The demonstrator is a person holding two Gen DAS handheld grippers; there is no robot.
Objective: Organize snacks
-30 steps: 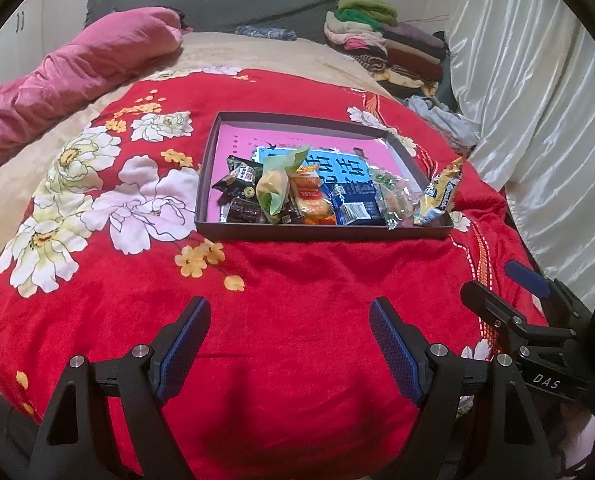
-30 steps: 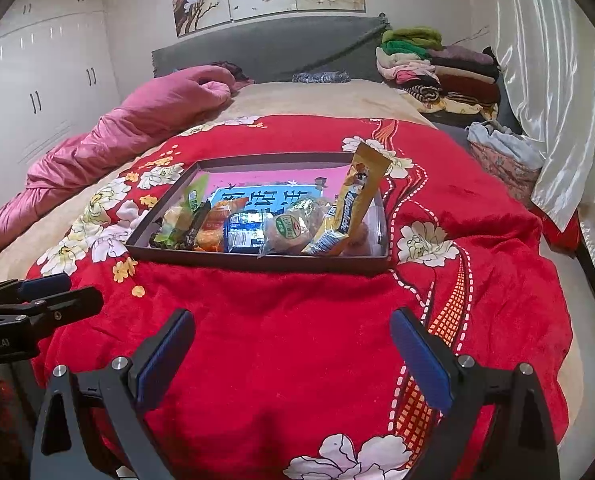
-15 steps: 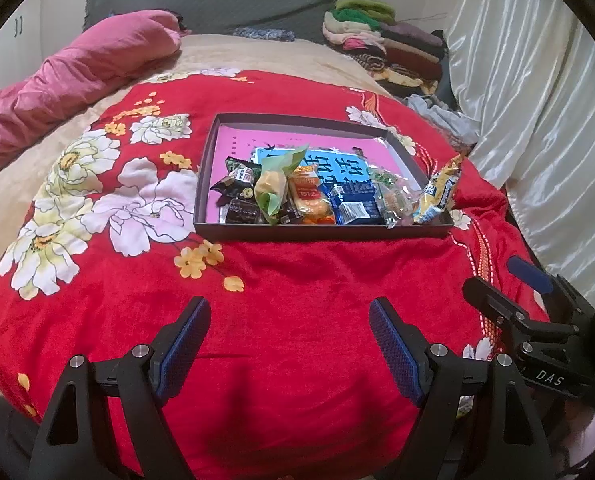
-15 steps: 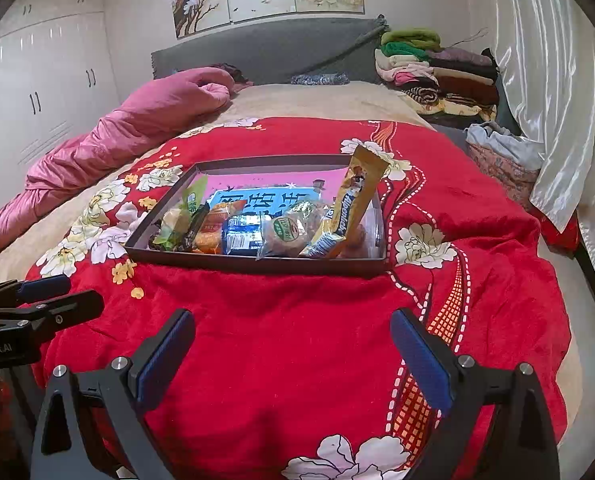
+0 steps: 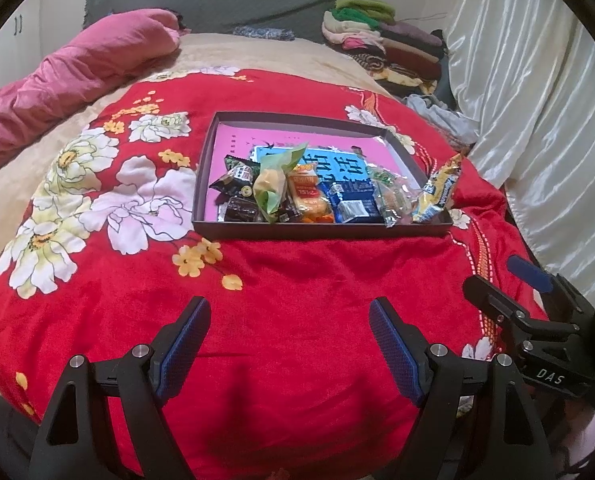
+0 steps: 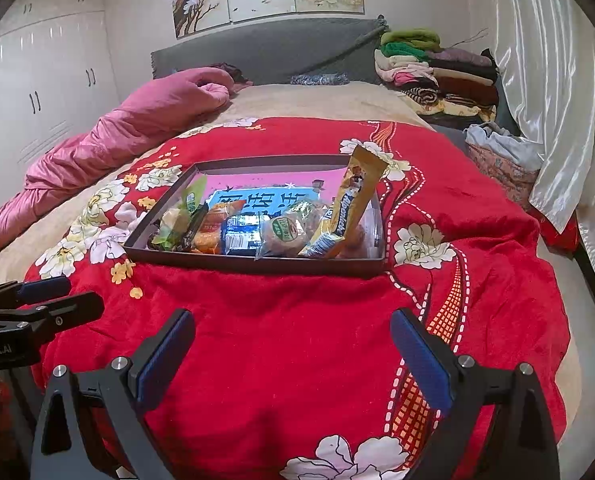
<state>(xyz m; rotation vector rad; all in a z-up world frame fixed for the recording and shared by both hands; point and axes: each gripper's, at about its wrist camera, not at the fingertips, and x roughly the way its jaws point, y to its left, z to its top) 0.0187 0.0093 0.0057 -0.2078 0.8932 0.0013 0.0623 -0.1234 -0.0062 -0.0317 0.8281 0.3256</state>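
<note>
Meanwhile, your left gripper (image 5: 285, 344) and right gripper (image 6: 293, 348) hover spread and empty near the bed's foot; snacks (image 5: 309, 196) crowd the tray's (image 5: 321, 236) near edge—sorted or awaiting sorting.

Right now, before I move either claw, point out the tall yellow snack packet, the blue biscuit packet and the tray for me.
Tall yellow snack packet (image 6: 355, 204), right wrist view, middle of its upright body.
Blue biscuit packet (image 6: 242, 237), right wrist view, its front face.
Tray (image 6: 257, 265), right wrist view, near wall.

- Left gripper (image 5: 289, 334): slightly nearer the tray (image 5: 321, 233); the tray sits a little lower in its view.
- Right gripper (image 6: 293, 346): the tray (image 6: 257, 263) sits slightly higher in its view.
</note>
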